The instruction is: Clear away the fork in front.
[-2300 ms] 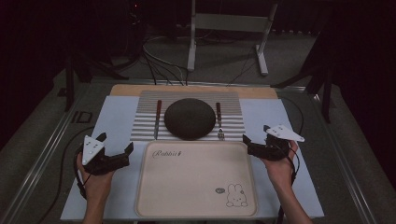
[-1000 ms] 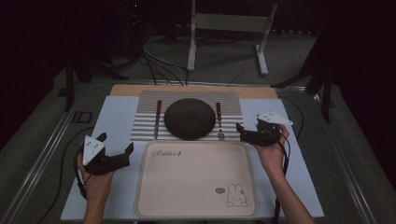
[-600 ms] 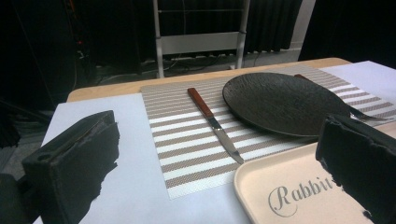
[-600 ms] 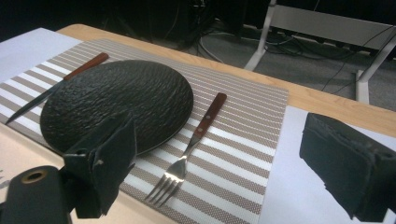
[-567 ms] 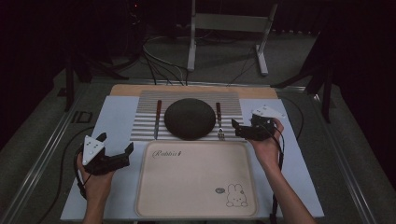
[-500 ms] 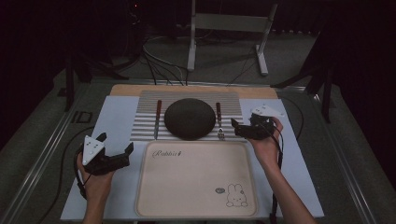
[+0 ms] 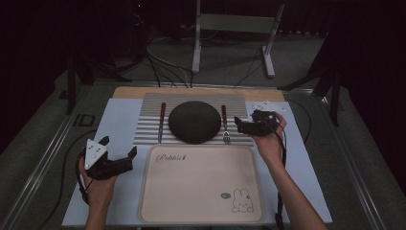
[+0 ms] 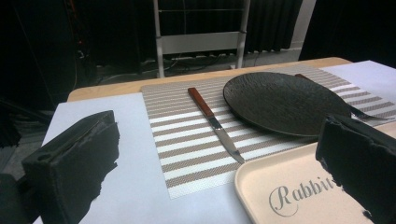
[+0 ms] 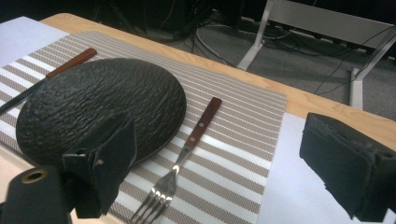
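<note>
**Right gripper poised beside fork on striped placemat; nothing held**

Setting: a dark room with a metal stand and loose cables on the floor beyond the table. The table carries a pale sheet, a striped placemat at the far centre and a cream tray printed "Rabbit" at the near centre, its bed bare.

Items on the placemat: a dark textured plate in the middle; a knife with a red-brown handle just left of it; a fork with a matching handle just right of it, tines toward the near side and close to the tray's far edge.

Right gripper: held just right of the fork, pointing left across it. Its jaws stand wide apart and grip nothing. In the right gripper view the fork lies between the two jaws and slightly ahead, with one jaw over the plate's edge.

Left gripper: at the near left over the pale sheet, well apart from the knife, jaws wide open and empty.

Assessment: the step in hand appears to be picking up the fork. Recommended practice: lower until the jaws straddle the wooden handle rather than the thin neck, keep the plate-side jaw clear of the plate rim, and close squarely across the handle's width. The fork lies flat, so the tips should come down to the mat before closing, or it may slide or pivot.
</note>
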The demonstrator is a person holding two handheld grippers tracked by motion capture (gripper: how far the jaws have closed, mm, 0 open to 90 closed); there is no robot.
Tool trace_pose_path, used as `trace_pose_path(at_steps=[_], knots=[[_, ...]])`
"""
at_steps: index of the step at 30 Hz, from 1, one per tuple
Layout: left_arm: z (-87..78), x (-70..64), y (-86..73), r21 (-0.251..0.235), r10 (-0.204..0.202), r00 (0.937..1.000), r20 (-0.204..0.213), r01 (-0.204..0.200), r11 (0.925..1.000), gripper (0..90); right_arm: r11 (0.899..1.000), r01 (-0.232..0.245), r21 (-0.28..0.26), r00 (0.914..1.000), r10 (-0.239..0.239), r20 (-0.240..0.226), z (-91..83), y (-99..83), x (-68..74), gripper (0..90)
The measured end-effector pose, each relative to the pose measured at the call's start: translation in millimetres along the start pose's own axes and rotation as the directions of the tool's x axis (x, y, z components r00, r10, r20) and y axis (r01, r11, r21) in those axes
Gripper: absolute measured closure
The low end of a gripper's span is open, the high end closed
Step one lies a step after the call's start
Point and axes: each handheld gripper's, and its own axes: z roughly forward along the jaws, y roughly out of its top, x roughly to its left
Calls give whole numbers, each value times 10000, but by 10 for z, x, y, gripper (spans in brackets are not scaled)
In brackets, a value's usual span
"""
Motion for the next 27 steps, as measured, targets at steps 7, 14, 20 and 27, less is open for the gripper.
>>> trace_pose_path(at_steps=[7,14,20,27], knots=[[2,2,-1,4,-11,10000,3,11,10000,0,9995,-22,322,10000,22,6,125,104,2,109],[0,5,-1,-2,-23,10000,-2,23,10000,0,9973,-188,716,9998,191,-37,274,214,-10,109],[-3,9,-1,-22,-43,10000,0,43,10000,0,9955,-279,906,9996,287,-77,402,306,-6,110],[-1,12,-3,-34,-55,10000,3,55,10000,0,9929,-386,1123,9993,386,21,561,392,-7,110]])
